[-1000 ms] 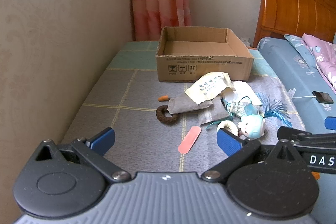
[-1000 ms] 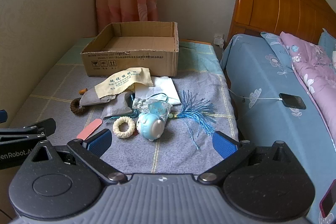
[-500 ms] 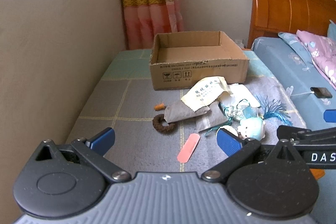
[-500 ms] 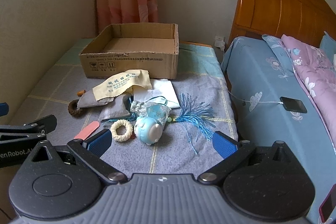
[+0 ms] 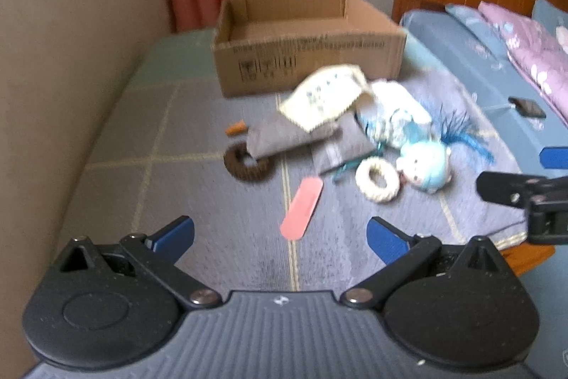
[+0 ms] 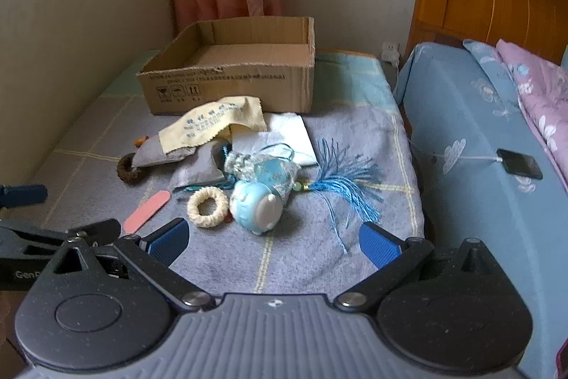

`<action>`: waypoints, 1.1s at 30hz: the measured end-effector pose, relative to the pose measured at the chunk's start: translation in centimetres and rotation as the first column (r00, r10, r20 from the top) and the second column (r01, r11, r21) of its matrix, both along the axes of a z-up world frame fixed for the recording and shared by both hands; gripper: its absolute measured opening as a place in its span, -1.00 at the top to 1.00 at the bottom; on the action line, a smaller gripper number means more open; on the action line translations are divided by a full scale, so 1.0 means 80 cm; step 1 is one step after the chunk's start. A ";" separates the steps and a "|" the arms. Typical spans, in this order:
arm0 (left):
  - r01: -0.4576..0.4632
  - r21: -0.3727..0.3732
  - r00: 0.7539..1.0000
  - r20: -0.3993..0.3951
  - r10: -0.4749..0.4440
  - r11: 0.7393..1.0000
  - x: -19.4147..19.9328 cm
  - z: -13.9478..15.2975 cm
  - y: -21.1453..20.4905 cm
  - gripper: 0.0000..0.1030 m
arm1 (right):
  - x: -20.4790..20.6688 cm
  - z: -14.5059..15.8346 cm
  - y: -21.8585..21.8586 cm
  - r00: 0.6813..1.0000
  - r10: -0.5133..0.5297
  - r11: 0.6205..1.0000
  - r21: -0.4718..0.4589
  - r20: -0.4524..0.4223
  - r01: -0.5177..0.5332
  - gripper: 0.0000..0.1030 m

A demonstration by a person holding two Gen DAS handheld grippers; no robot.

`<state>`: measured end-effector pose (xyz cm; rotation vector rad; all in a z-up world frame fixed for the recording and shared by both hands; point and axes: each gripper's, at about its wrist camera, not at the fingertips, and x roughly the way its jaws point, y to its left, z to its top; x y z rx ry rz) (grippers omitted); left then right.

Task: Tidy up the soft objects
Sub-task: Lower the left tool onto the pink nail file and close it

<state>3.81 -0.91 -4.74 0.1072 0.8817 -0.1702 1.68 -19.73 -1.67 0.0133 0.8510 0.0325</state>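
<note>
Across the left wrist view: left tongs (image 5: 280, 233) spread, empty, above the pink nail file (image 5: 301, 208); soft pile at 1 o'clock, cardboard box (image 5: 305, 41) at 12. Right wrist view: right tongs (image 6: 271, 242) spread, empty; blue plush toy (image 6: 257, 206) just ahead at 12. Approach step, apparently; next, close on one soft item.

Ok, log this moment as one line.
left gripper: open, empty | right gripper: open, empty | cardboard box: empty | soft items: unsorted
</note>
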 end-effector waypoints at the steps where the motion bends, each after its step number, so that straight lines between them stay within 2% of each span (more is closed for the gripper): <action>1: -0.001 0.001 1.000 -0.015 0.001 1.000 0.003 -0.005 0.001 -0.99 | 0.002 -0.004 -0.002 1.000 0.000 1.000 -0.004 -0.003 0.000 -1.00; 8: 0.035 0.002 0.996 -0.086 -0.035 0.999 0.024 -0.039 -0.002 -0.99 | 0.011 -0.043 -0.018 0.998 0.019 0.999 -0.035 -0.055 -0.021 -1.00; 16: 0.085 0.031 0.992 -0.092 -0.081 0.996 0.037 -0.059 -0.016 -0.99 | 0.030 -0.085 -0.027 0.992 0.013 0.999 -0.048 -0.123 -0.019 -1.00; 20: 0.107 -0.022 0.989 -0.096 -0.109 0.994 0.045 -0.063 -0.011 -0.99 | 0.037 -0.097 -0.018 0.991 0.047 0.996 -0.073 -0.122 -0.056 -1.00; 28: 0.189 -0.034 0.982 -0.013 -0.190 0.981 0.038 -0.068 -0.001 -1.00 | 0.042 -0.103 -0.016 0.991 0.094 0.994 -0.044 -0.100 -0.098 -1.00; 33: 0.241 -0.026 0.970 -0.034 -0.242 0.970 0.046 -0.065 0.000 -0.99 | 0.041 -0.104 -0.017 0.990 0.107 0.993 -0.042 -0.087 -0.111 -1.00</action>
